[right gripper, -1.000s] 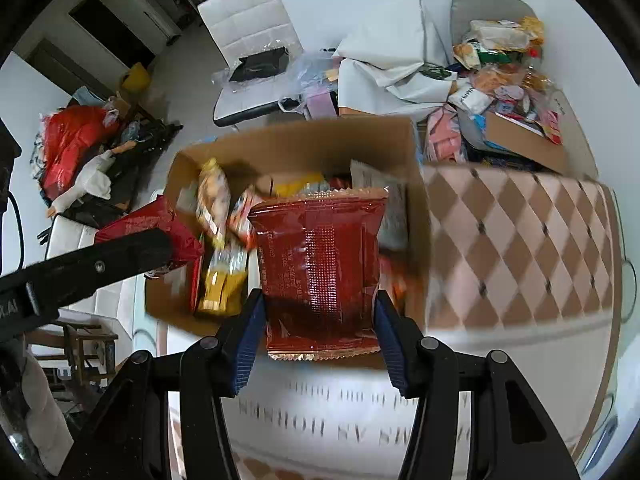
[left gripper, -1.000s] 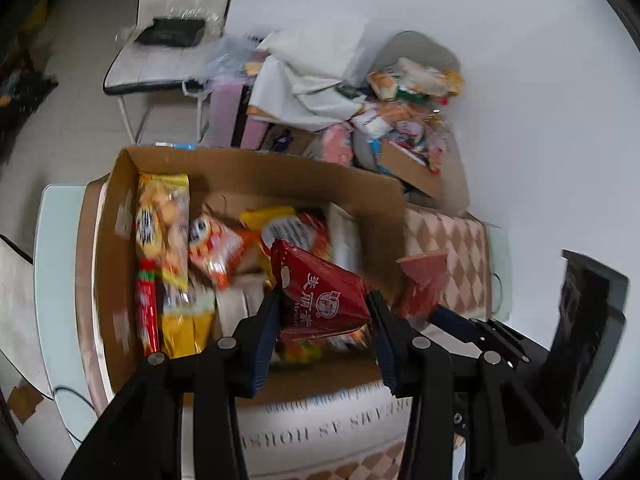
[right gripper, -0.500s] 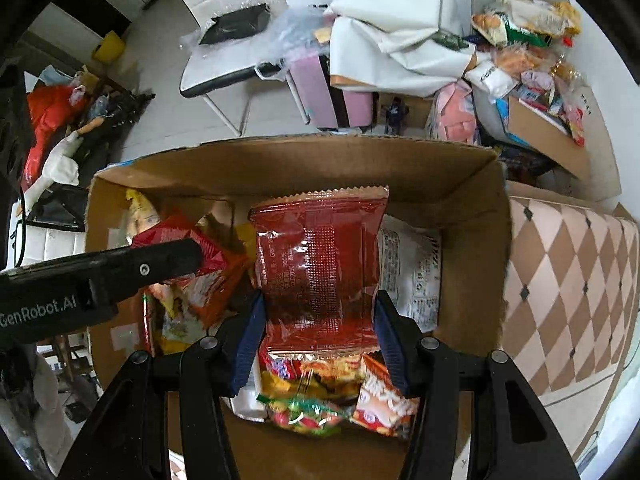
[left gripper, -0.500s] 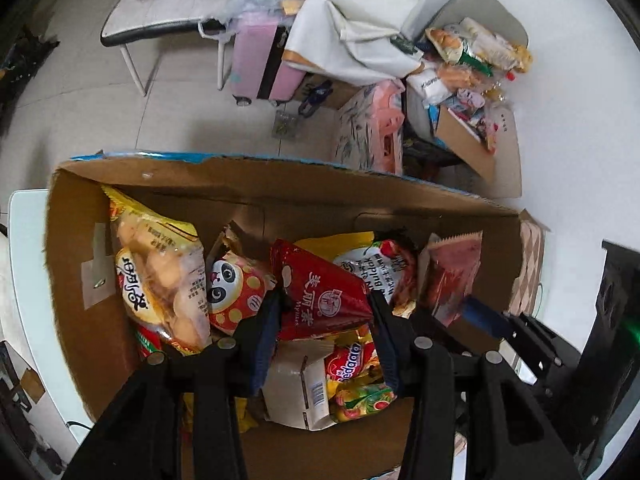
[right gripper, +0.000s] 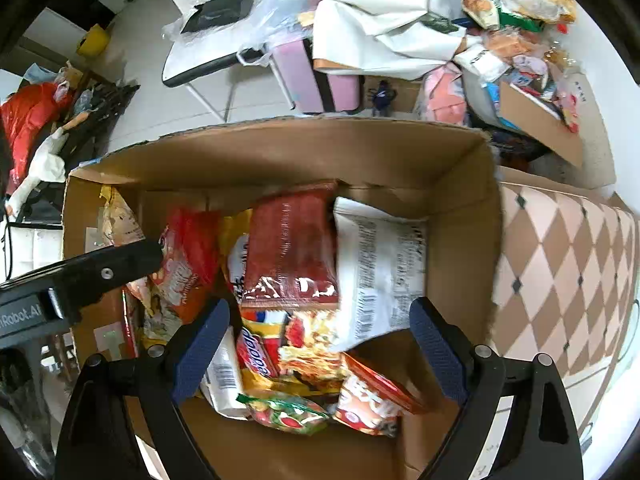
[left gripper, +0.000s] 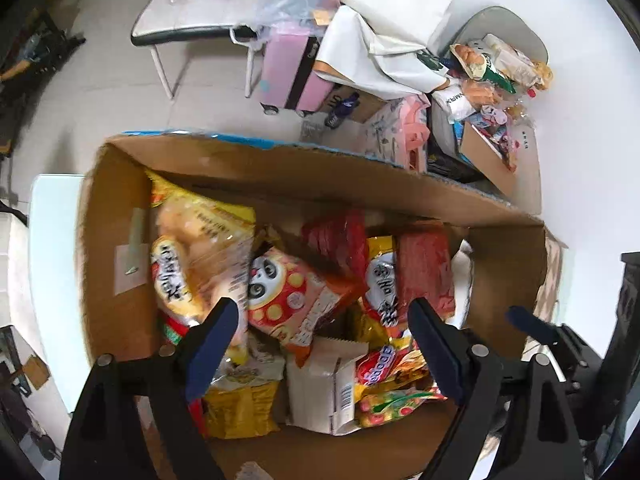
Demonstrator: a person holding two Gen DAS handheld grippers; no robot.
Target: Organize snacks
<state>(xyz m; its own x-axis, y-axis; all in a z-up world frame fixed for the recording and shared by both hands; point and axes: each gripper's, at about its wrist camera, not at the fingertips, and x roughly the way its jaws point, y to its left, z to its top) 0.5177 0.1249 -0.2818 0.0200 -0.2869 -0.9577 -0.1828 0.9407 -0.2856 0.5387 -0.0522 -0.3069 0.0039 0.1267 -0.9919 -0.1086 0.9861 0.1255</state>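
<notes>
Grippers: left [left gripper: 320, 328], right [right gripper: 320, 326] aimed down into snack box [right gripper: 280, 152]; fingers just sprung wide, holding nothing.

The cardboard box [left gripper: 280, 168] of snacks is looked down into steeply and from close by in both wrist views; in the right wrist view the box [right gripper: 320, 148] is seen from further right, and the same cluttered floor beyond it is shared

"nRobot.AI" on left claw [right gripper: 132, 256] body
</notes>
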